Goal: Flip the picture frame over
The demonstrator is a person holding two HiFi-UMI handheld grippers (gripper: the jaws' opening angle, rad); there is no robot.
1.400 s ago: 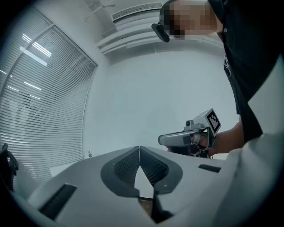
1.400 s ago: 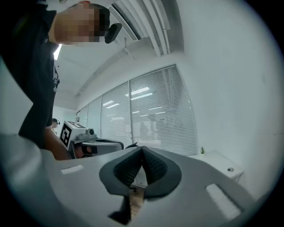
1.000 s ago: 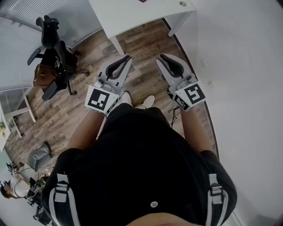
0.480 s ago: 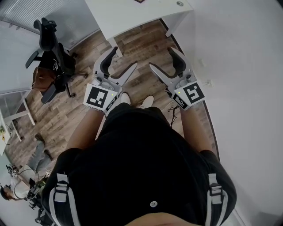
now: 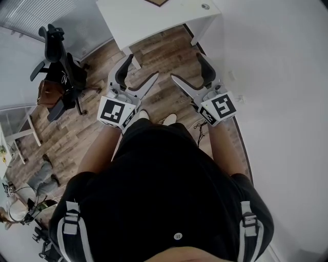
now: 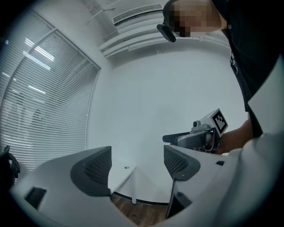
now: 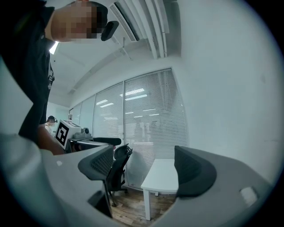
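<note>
Head view: the left gripper (image 5: 142, 69) and right gripper (image 5: 187, 67) are both held out level over the wood floor (image 5: 164, 48), side by side. Both sets of fingers have just been swinging apart and now stand wide with nothing between them. The left gripper view backs that up: its fingers (image 6: 93, 170) are spread, with only bare wall and the white table (image 6: 122, 175) showing in the gap. Same deal in the right gripper view, just table, blinds and an office chair (image 7: 116, 170) beyond the fingertips. The picture frame (image 5: 156, 2) looks like that brown corner on the table, well ahead of both pairs of fingers and barely in view, so I can't say which face is up. My read is that this is just prep. The fingers are opened for a grab, but the flip hasn't started, and the person still needs to close the distance to the table first.
</note>
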